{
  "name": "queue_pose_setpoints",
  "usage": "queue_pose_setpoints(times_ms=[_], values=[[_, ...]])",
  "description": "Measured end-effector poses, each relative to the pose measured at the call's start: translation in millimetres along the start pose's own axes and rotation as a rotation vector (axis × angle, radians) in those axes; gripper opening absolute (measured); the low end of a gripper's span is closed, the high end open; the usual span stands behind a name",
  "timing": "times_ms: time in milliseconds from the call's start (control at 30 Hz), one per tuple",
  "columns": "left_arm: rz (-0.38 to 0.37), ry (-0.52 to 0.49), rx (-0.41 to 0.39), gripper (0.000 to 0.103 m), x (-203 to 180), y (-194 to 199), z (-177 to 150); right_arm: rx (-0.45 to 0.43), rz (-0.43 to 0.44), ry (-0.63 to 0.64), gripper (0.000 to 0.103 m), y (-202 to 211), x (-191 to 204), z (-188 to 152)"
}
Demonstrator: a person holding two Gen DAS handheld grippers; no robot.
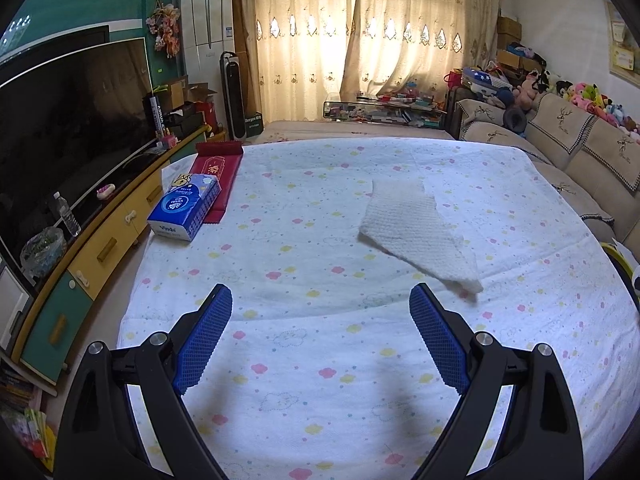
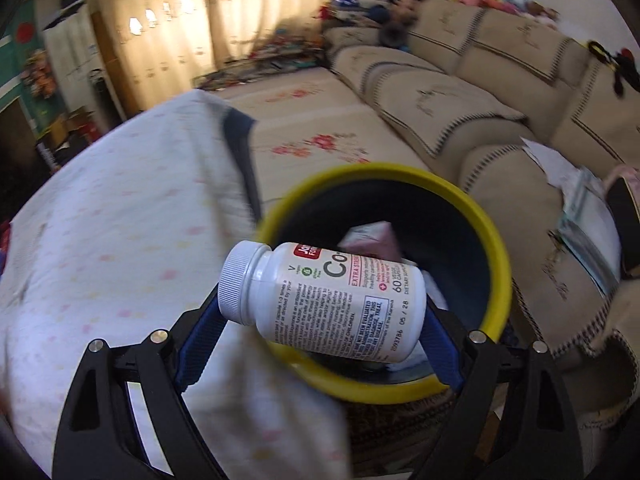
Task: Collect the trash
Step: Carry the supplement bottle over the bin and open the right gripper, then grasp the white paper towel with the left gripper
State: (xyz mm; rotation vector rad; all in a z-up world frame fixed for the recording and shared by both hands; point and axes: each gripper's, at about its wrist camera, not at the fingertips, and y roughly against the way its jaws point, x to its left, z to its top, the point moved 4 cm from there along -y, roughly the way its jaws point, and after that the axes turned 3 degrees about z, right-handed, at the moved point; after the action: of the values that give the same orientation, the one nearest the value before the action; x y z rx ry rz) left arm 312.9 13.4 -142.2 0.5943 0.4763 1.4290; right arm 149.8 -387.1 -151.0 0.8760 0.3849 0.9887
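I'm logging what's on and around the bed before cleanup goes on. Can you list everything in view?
paper towel: one, white, flat on the bedspread.
tissue box: one, blue, left side of the bed.
red cloth: one, dark red, under and behind the tissue box.
bedspread: one, white with pastel flowers.
supplement bottle: one, white, lying sideways over the bin mouth, between the right jaws.
trash bin: one, yellow rim, dark inside, beside the bed, some trash inside.
sofa: one, beige, beyond the bin.
left gripper: open, empty, above the bedspread.
right gripper: closed on the bottle's ends.
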Motion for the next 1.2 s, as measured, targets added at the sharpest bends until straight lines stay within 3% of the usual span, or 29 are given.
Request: queue_pose_setpoints(times_ms=[167,367,700,833,1133,1200], values=[[-0.008,-0.007,0.004,0.089,-2,0,-1,-0.016,-0.029,-0.087,0.086,-11,-21,4],[-0.026,-0.015,0.012,0.089,-5,-1,-1,-0.039,-0.013,-0.079,0.087,-4,-18,0],[-0.222,-0.101,0.199,0.089,-70,-36,25,-0.067,0.047,-0.049,0.088,10,-6,2],[-0.204,-0.166,0.213,0.089,-92,-72,45,-0.060,0.077,-0.056,0.088,12,-7,-1],[-0.129,-0.152,0.271,0.089,-92,-124,66,-0.051,0.111,-0.068,0.089,12,-10,-4],[-0.113,-0.164,0.273,0.084,-93,-127,66,-0.046,0.117,-0.074,0.089,11,-11,-6]])
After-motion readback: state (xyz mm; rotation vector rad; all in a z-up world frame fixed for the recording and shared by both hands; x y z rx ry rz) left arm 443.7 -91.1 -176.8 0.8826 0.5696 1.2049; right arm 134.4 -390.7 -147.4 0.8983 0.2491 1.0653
